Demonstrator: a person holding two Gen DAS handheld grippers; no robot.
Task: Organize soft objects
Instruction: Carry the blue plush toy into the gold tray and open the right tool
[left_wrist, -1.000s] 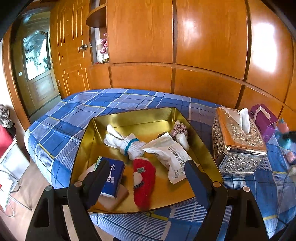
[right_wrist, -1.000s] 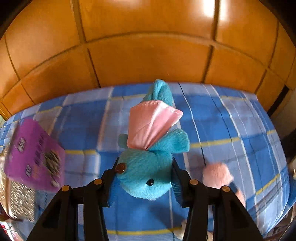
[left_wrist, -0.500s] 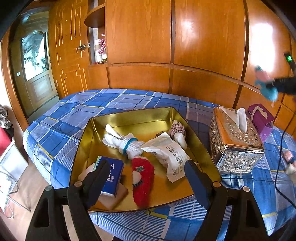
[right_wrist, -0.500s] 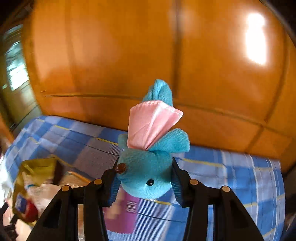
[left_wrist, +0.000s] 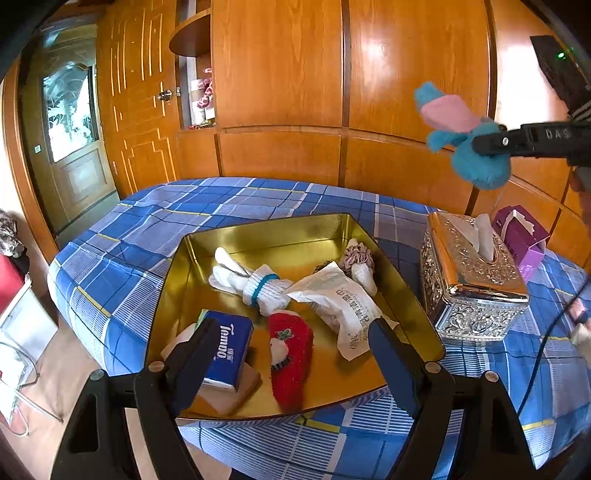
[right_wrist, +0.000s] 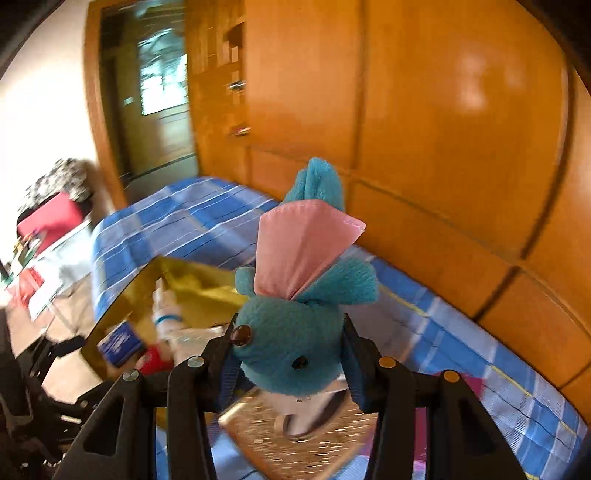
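Note:
A gold tray (left_wrist: 280, 229) sits on the blue checked cloth and holds white socks (left_wrist: 258, 284), a red sock (left_wrist: 291, 350), a blue tissue pack (left_wrist: 232, 347), a white packet (left_wrist: 343, 302) and a scrunchie (left_wrist: 356, 256). My left gripper (left_wrist: 291, 339) hangs open over the tray's near edge, nothing between its fingers. My right gripper (right_wrist: 288, 350) is shut on a blue plush fish (right_wrist: 295, 347) with a pink fin, held in the air. In the left wrist view the plush fish (left_wrist: 469, 147) hangs high at the right, above the tissue box. The tray (right_wrist: 184, 277) lies below and left of it.
An ornate metal tissue box (left_wrist: 469, 280) stands right of the tray, with a purple tissue box (left_wrist: 521, 236) behind it. Wooden wall panels and a door (left_wrist: 74, 140) rise behind the table. A black cable (left_wrist: 546, 343) runs along the right side.
My right gripper has carried the plush fish up and leftward, from low over the cloth at the far right to above the tissue box, rolling as it went. The left gripper has stayed still.

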